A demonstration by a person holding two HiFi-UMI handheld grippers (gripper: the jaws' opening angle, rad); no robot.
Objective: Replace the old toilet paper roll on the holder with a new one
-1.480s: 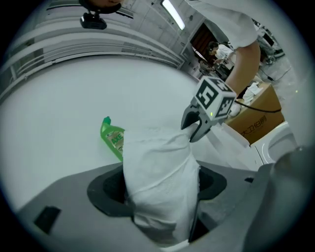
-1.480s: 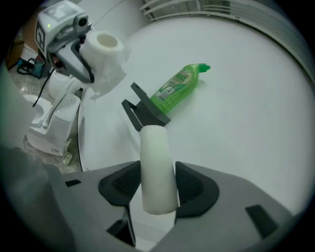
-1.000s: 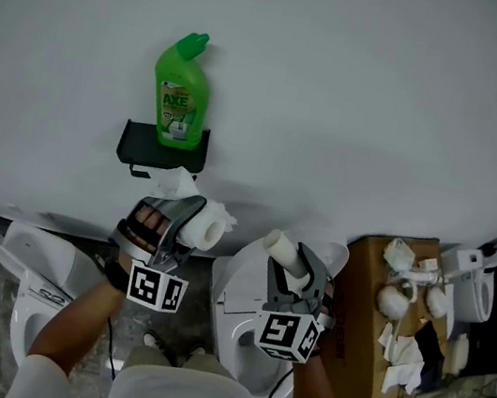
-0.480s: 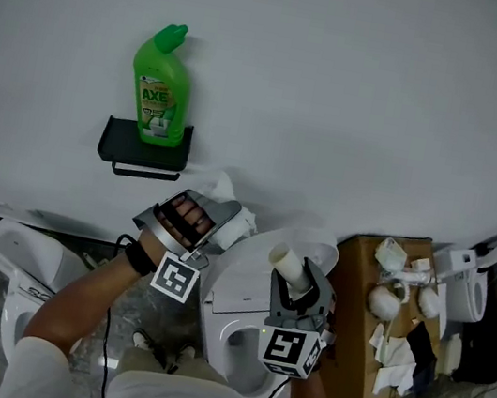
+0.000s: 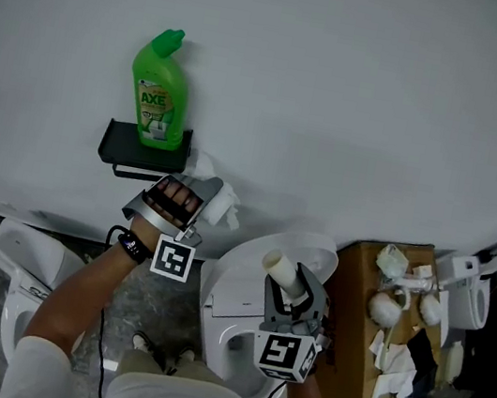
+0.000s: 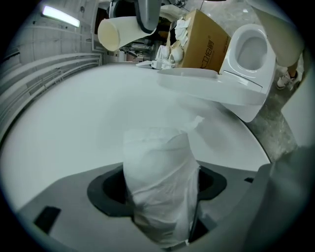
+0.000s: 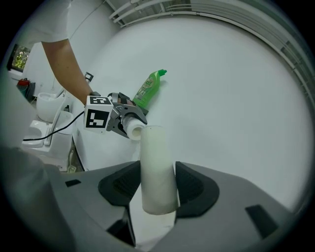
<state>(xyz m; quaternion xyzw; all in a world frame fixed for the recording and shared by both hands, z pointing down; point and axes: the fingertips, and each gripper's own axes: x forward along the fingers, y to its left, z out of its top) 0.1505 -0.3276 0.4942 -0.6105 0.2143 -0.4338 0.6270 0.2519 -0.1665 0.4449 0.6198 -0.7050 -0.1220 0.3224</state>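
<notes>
Now, left gripper (image 5: 210, 198) tight on a paper roll (image 6: 160, 182), right gripper (image 5: 289, 284) on a bare tube (image 7: 157, 170)

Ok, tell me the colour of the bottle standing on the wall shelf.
The bottle is bright green, clearest in the head view.

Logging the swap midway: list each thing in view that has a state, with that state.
Toilet paper roll: clamped in left gripper, tail loose.
Cardboard tube: bare, clamped in right gripper.
Holder: bar empty.
Cleaner bottle: upright, capped, on holder's shelf.
Cardboard box: open.
</notes>
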